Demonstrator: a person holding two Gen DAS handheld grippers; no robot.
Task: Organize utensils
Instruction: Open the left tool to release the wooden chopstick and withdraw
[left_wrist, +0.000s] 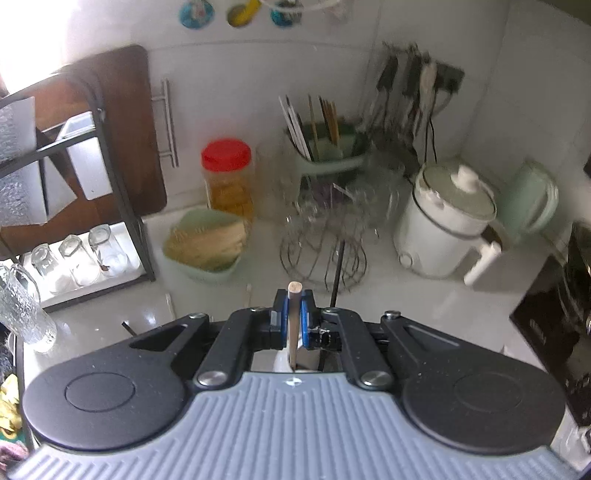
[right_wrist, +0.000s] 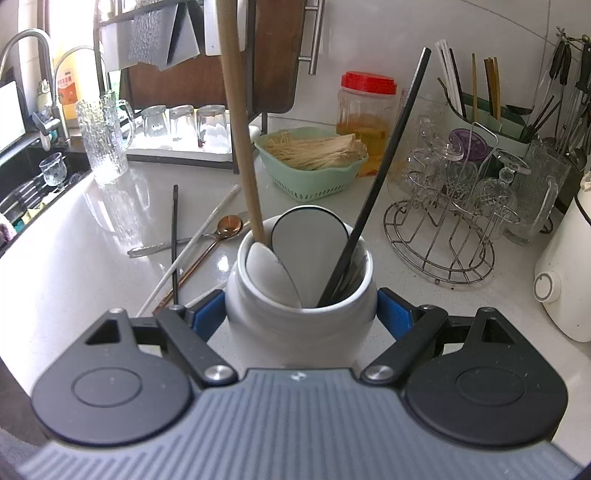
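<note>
My left gripper (left_wrist: 293, 314) is shut on the wooden handle (left_wrist: 293, 325) of a white spoon, whose bowl (right_wrist: 271, 275) rests inside the white ceramic jar (right_wrist: 301, 325); the handle (right_wrist: 238, 122) rises steeply out of it. My right gripper (right_wrist: 301, 317) grips the jar on both sides, blue pads against its walls. A black chopstick (right_wrist: 373, 192) leans in the jar. On the counter to the left lie a copper spoon (right_wrist: 229, 225), a white chopstick (right_wrist: 192, 251), a black chopstick (right_wrist: 174, 236) and a silver utensil (right_wrist: 155, 249).
A green basket of noodles (right_wrist: 314, 162), a red-lidded jar (right_wrist: 365, 107), a wire rack with glasses (right_wrist: 447, 221), a green utensil caddy (right_wrist: 487, 118), a white cooker (right_wrist: 565, 280), a tall glass mug (right_wrist: 105, 140) and a sink (right_wrist: 22, 192) surround the jar.
</note>
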